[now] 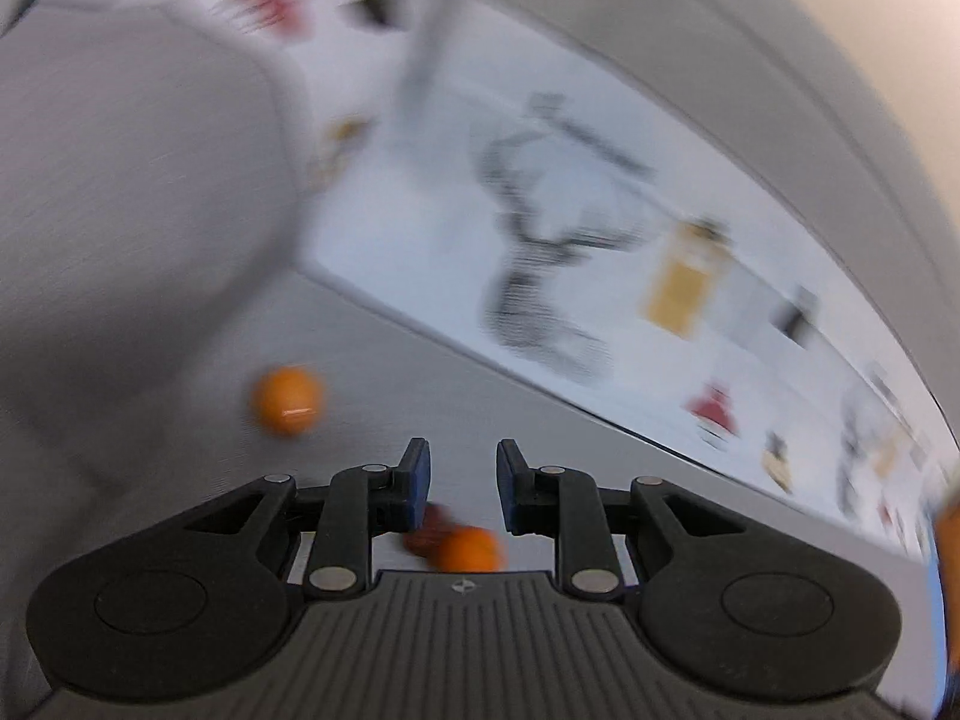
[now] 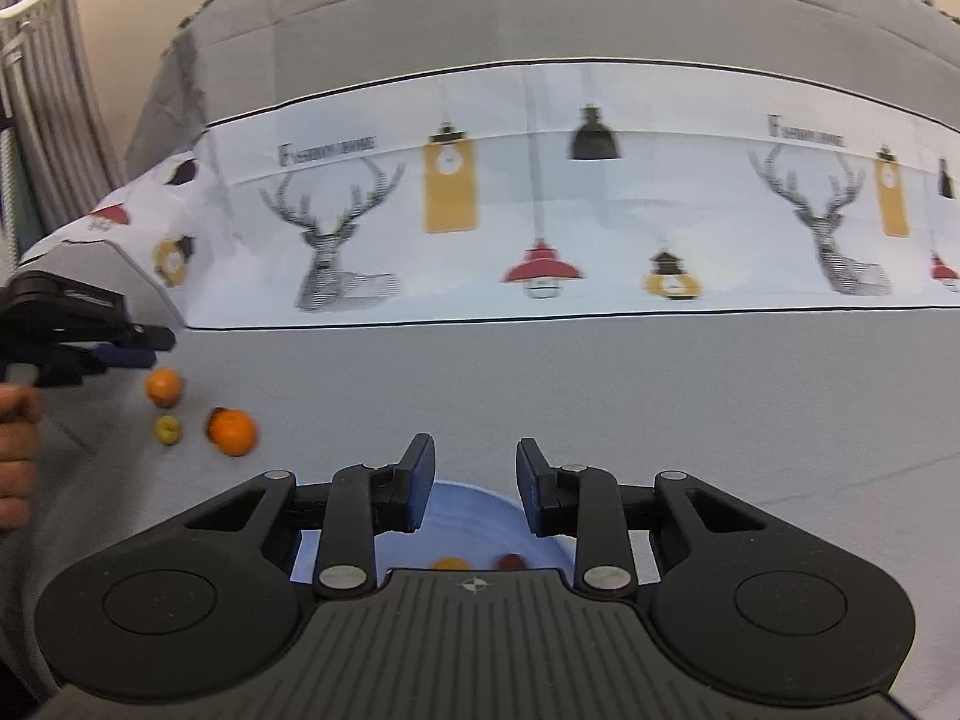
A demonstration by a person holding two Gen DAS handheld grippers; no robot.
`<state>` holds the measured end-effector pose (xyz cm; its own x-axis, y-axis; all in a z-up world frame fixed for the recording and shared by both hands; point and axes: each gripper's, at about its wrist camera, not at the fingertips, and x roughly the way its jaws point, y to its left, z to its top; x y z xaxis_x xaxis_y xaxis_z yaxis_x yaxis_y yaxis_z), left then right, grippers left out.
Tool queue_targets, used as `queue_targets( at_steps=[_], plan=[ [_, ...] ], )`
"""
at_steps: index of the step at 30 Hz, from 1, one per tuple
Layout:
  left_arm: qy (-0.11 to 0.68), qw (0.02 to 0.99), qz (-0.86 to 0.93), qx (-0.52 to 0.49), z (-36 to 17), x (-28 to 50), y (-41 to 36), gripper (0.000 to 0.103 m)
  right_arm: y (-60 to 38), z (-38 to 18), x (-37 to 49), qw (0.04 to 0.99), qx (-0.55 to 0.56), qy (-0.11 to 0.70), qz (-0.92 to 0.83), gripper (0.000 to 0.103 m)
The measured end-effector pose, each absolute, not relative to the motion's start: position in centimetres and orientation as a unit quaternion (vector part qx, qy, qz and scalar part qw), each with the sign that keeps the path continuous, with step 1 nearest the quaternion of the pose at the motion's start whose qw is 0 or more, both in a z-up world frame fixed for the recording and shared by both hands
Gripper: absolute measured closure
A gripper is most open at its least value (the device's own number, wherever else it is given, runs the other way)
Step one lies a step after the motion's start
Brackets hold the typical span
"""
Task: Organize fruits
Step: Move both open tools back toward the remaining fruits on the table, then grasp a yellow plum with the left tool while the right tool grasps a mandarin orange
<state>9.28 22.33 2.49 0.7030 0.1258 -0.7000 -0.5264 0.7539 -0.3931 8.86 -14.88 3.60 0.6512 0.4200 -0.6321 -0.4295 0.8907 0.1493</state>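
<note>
Both tools are seen with jaws apart and nothing held. The left gripper (image 1: 462, 468) is shown blurred above grey cloth; an orange (image 1: 289, 399) lies at centre left. Under the right gripper (image 2: 474, 468) a blue plate (image 2: 462, 516) is seen, with three fruits (image 2: 231, 432) at lower left.

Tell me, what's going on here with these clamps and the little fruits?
A person holds a gripper in each hand to sort fruit on a grey cloth. The left gripper, open and empty, hovers by three loose fruits: two oranges and a small yellow one. The right gripper, also open, hangs over a blue plate already holding two fruits.
</note>
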Motion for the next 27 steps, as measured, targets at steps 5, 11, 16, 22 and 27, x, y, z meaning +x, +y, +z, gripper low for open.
queue_targets(
  at_steps=[5, 11, 16, 22, 27],
  plan=[
    [0.366, 0.821, 0.231, -0.373, -0.1, 8.8, 26.0, 0.056, -11.2, 3.7, 8.3, 0.895, -0.013, 0.352, 0.274, 0.071],
    [0.403, 0.802, 0.245, -0.367, -2.0, 9.0, 26.8, 0.056, -7.4, 3.5, 7.8, 0.877, -0.011, 0.365, 0.311, 0.07],
    [0.403, 0.811, 0.236, -0.352, -2.5, 9.2, 26.7, 0.056, -4.9, 3.3, 7.7, 0.869, -0.008, 0.373, 0.325, 0.062],
    [0.415, 0.815, 0.229, -0.333, -3.3, 9.9, 26.5, 0.062, -1.5, 2.1, 8.6, 0.859, -0.022, 0.384, 0.338, 0.054],
    [0.424, 0.823, 0.228, -0.303, -3.3, 10.1, 26.0, 0.076, 2.1, 0.6, 10.0, 0.853, -0.051, 0.385, 0.348, 0.049]
  ],
)
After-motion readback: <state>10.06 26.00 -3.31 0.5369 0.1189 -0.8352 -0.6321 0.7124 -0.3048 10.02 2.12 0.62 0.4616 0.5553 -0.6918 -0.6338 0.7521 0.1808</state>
